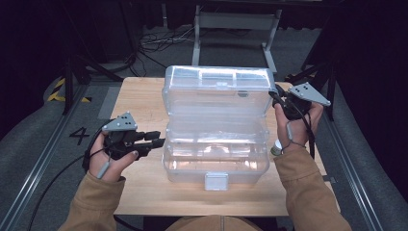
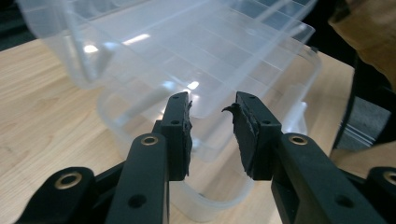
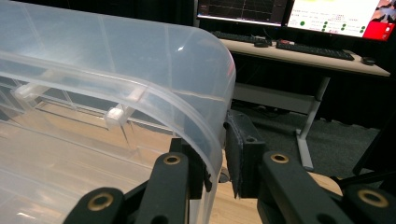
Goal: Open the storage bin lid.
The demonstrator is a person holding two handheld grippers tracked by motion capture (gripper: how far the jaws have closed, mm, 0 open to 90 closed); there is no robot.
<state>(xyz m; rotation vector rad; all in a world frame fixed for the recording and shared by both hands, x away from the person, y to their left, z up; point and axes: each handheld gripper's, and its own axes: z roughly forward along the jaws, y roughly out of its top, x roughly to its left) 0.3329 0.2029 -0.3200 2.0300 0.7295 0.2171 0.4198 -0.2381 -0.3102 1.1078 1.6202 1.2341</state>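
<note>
You have one clear plastic organizer box (image 1: 216,130) mid-table, lid (image 1: 217,89) raised — compartments look empty. Your left gripper (image 2: 212,109) gapes beside it; your right gripper (image 3: 217,156) pinches the lid's corner.

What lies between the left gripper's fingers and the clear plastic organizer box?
Nothing: in the left gripper view the left gripper has open air between its fingers, just short of the clear plastic organizer box edge.

Beyond the far edge of the wooden table (image 1: 144,192) stands a grey metal frame (image 1: 235,29) on the carpet, with loose black cables (image 1: 159,43) lying left of it. Past the table's right edge, a second desk carries two keyboards (image 3: 308,49) beneath lit monitors (image 3: 289,11).
</note>
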